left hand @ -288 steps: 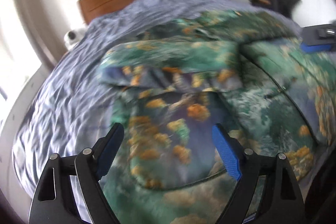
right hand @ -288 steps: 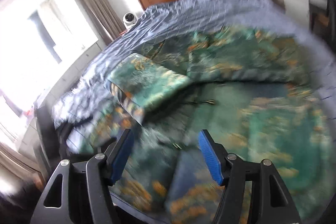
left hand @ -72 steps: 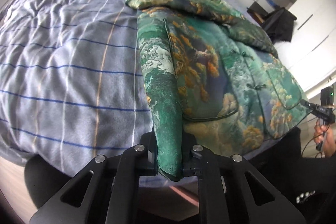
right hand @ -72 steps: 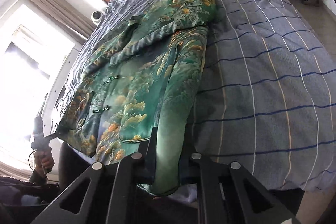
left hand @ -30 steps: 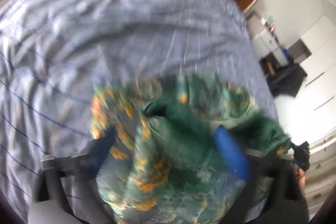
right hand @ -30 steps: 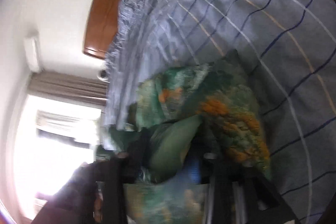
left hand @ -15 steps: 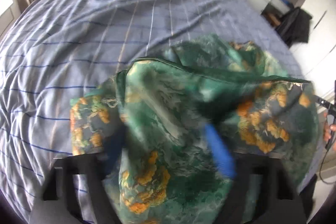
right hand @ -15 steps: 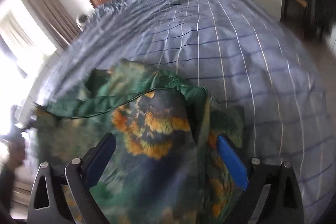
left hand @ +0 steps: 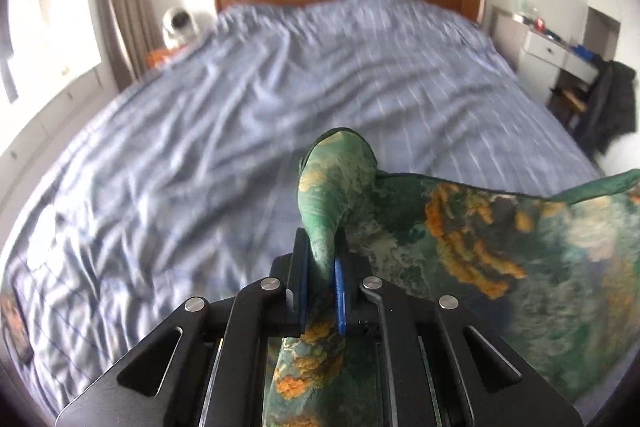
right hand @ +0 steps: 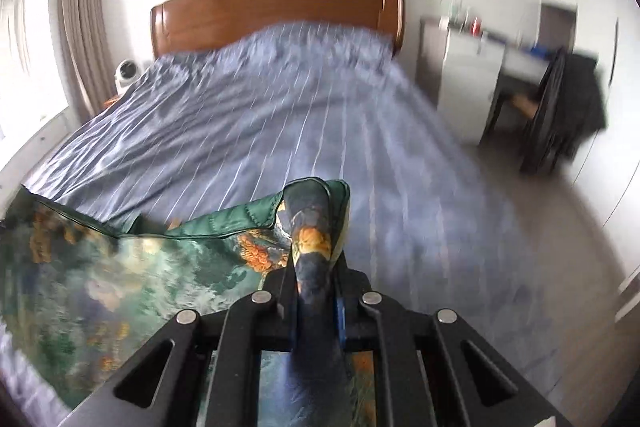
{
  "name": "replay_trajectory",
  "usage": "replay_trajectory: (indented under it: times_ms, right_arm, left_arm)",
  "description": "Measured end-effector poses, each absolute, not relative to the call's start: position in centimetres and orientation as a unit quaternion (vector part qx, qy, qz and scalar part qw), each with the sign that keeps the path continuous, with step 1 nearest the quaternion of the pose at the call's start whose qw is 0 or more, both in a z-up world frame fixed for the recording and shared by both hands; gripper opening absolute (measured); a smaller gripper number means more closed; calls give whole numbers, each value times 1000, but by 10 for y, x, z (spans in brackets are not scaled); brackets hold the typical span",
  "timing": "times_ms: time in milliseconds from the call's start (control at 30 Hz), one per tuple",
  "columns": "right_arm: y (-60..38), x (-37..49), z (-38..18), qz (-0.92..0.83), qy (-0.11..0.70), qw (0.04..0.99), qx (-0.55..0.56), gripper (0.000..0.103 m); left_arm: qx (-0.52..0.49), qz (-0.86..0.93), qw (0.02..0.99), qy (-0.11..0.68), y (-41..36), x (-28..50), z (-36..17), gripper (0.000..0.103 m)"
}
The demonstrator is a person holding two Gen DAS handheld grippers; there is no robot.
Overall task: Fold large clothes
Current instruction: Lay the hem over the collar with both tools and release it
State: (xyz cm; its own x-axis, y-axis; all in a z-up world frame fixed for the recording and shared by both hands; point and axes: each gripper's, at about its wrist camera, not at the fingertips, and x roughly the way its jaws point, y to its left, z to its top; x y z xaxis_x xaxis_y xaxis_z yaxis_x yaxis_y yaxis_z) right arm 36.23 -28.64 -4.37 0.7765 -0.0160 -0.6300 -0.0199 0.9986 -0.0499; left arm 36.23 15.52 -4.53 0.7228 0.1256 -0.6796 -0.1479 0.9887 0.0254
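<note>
A green silk jacket (left hand: 500, 235) with orange and blue landscape print hangs between both grippers above the near end of the bed. My left gripper (left hand: 322, 275) is shut on a bunched fold of the jacket, which pokes up past the jaws. The cloth stretches away to the right in that view. My right gripper (right hand: 316, 287) is shut on another fold of the same jacket (right hand: 120, 275), and the cloth spreads off to the left there. Both views are blurred by motion.
The blue striped bedspread (left hand: 260, 99) covers a bed with a brown wooden headboard (right hand: 276, 7). A small white fan (left hand: 178, 25) sits by the curtain at the left. A white cabinet (right hand: 468, 87) and a chair draped in dark clothing (right hand: 568, 107) stand right of the bed.
Half a second ago both grippers stood wide over the crumpled jacket. Now both have shut on folds of it and lifted, so the headboard and far wall come into view.
</note>
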Motion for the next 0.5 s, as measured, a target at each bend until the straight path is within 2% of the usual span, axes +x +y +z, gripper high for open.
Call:
replay_trajectory:
  times_ms: [67,167,300,500]
  right_arm:
    - [-281,379,-46,-19,318,947,-51,13]
    - [-279,398,-70,-37,334,940,-62,13]
    - [-278,418,-134,-48,383,919,-80,13]
    - [-291,427,-191,-45,414,909,-22,13]
  left_arm:
    - [9,98,930,355,151,377,-60,8]
    - [20,115,917,381,155,397,-105,9]
    - [26,123,906,404,155,402,-161,9]
    - [-1,116,913,391,160,404,-182,12]
